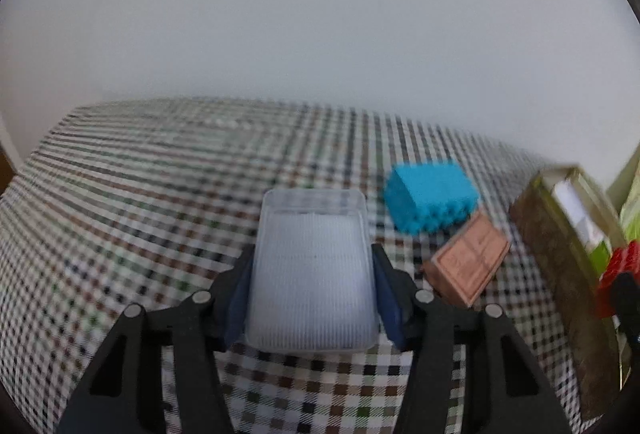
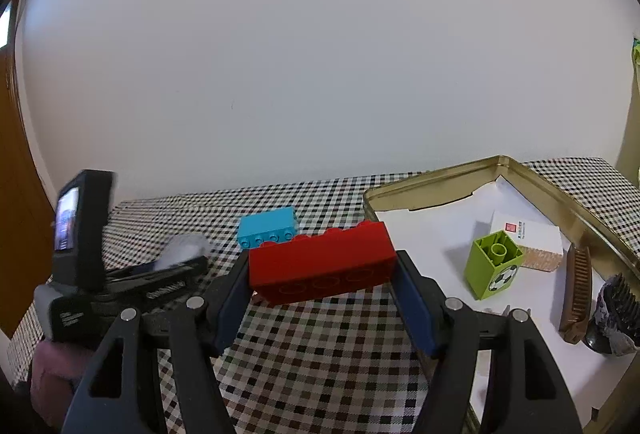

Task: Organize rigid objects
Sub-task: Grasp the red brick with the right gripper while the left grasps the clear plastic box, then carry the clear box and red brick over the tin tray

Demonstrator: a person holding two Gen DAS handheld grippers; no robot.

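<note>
Both hands are loaded, so this looks like the carrying step of the tidy-up, with the tin the likely drop-off.

Far left first: the left gripper (image 1: 312,286) has its fingers clamped on the two long sides of a clear plastic case (image 1: 310,274), held just above the checked bench (image 1: 140,194). The case's long axis runs straight away from the camera, its far short end pointing toward the wall. The view is blurred, so I can't say what is inside the case.

To its right, a blue brick (image 1: 430,196) lies on the cloth with its studs facing near-right, and just nearer sits a flat brown block (image 1: 466,260), close to or touching the brick; I can't tell which.

Further right, the right gripper (image 2: 322,274) has its fingers shut on the two short ends of a red brick (image 2: 322,262). Its long axis runs left to right across the fingers, right end tilted slightly higher, studs along the upper far edge. It hangs over the bench, just left of the tin.

On the right is the open gold tin (image 2: 440,176), already holding a green brick (image 2: 492,268) lying tilted with its hollow underside up, a white box (image 2: 528,234), a brown comb (image 2: 578,292) and a dark brush (image 2: 614,308).

Next move, as I judge it: swing the red brick right over the tin's near-left rim, clear that wall, then lower it into the bare white patch left of the green brick before letting go.
</note>
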